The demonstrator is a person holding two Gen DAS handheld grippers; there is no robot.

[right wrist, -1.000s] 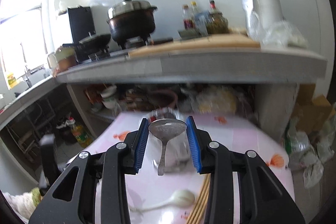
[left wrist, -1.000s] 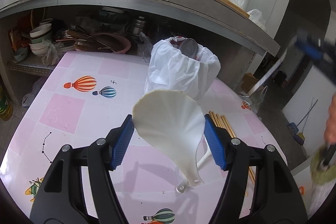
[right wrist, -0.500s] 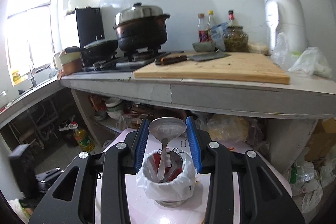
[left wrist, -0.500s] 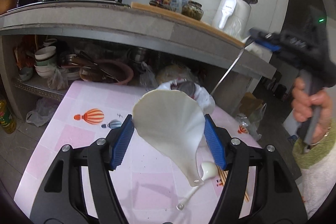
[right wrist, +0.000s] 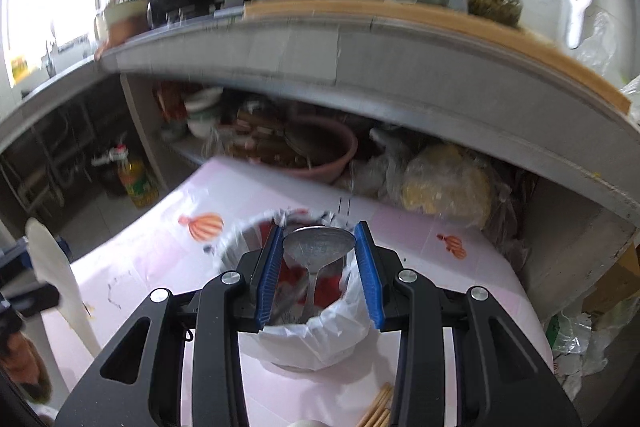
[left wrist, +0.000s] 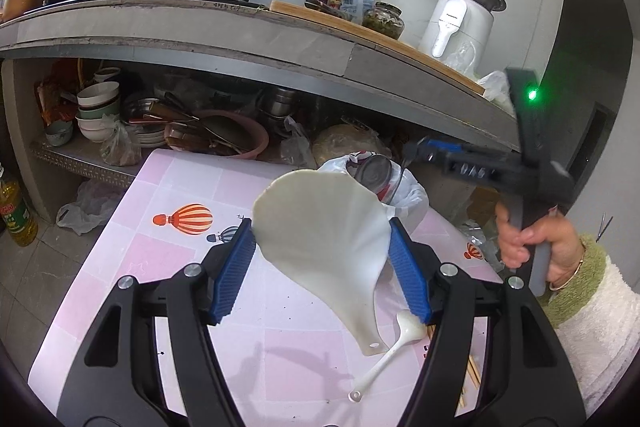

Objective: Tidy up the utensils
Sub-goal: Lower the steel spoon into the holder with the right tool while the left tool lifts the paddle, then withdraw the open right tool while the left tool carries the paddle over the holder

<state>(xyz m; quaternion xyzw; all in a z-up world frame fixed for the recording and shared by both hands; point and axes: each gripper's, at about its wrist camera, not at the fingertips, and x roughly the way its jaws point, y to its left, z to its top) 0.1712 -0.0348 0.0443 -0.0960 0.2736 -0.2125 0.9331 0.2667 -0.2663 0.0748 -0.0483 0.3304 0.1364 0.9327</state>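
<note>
Your right gripper (right wrist: 319,273) has its blue pads pinching the bowl of a metal spoon (right wrist: 319,247), one pad on each edge, with the handle hanging down into the mouth of the bag-lined metal container (right wrist: 308,337). The spoon's tip looks to be already inside the rim, among some red and metal items there, though blur makes it hard to tell whether it touches anything. Your left gripper (left wrist: 322,269) is clamped across the wide blade of a white rice paddle (left wrist: 320,239), its narrow handle pointing down and held clear of the pink balloon-print table (left wrist: 168,255).

The step in hand seems to be dropping the metal spoon into the container. For the next move, you need the handle well down inside the liner before you part the right pads, so that it does not snag the loose plastic or tip out. Keep the paddle back until the right gripper is clear; it likely goes in after.

A white ceramic spoon (left wrist: 386,355) and a bundle of wooden chopsticks (left wrist: 472,375) lie on the table near your left gripper, awaiting collection.
</note>
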